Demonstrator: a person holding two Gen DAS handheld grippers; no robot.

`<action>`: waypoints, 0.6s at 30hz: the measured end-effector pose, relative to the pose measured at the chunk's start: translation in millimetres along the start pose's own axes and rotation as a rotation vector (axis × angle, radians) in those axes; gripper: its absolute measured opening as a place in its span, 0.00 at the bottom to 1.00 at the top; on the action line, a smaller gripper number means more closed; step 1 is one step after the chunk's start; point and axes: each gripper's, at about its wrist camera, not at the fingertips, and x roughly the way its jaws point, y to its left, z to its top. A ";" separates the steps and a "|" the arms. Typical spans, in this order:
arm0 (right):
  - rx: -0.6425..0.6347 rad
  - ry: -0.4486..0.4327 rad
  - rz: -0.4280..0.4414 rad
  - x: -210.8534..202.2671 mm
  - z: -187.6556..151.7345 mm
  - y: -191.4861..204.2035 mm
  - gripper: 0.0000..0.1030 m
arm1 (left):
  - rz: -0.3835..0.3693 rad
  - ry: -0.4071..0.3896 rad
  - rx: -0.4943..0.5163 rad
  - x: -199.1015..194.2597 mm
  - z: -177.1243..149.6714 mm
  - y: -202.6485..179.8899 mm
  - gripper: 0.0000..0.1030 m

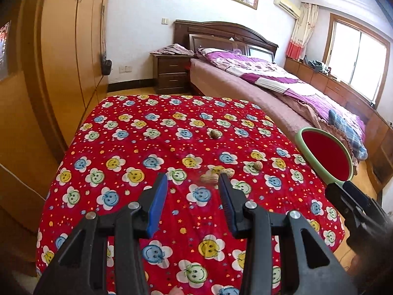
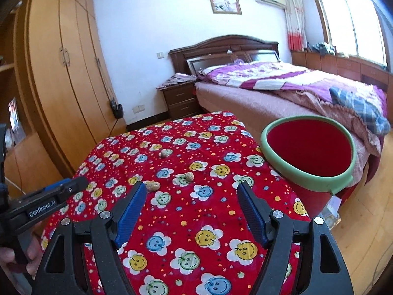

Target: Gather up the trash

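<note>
Here the left gripper (image 1: 194, 186) hangs low over the red smiley-flower cloth (image 1: 137, 147) with its jaws spread and nothing between them, pointed at a pair of peanut shells (image 1: 216, 175) that lie on the cloth just off its right fingertip. That aim suggests the shells are what it means to pinch. A further shell (image 1: 258, 165) sits a little ahead and to the right of that fingertip, and another (image 1: 215, 133) lies well ahead, straight out along the fingers.

The right gripper (image 2: 191, 198) is likewise spread wide and empty, hovering over the near part of the cloth. Ahead and to its right stands the red bin with a green rim (image 2: 302, 175), set against the table's edge, probably so shells need only a short carry to it. Its inside shows only red; whether anything lies at the bottom cannot be told. The shells near the left gripper show ahead and to the left (image 2: 152, 186) of the right one.
</note>
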 end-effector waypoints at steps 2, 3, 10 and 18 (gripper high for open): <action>-0.007 -0.008 -0.004 -0.2 -3.7 2.2 0.75 | 0.013 -0.010 -0.001 -0.8 -4.0 1.3 0.42; -0.010 -0.010 -0.006 -0.1 -5.8 3.4 0.75 | 0.018 -0.014 -0.002 -0.9 -5.7 1.4 0.42; -0.014 -0.013 -0.013 2.8 -13.3 5.7 0.75 | 0.046 -0.034 -0.002 0.5 -17.5 3.7 0.42; -0.006 0.016 -0.008 7.3 -23.0 4.5 0.75 | 0.056 -0.033 -0.007 2.6 -25.2 3.5 0.42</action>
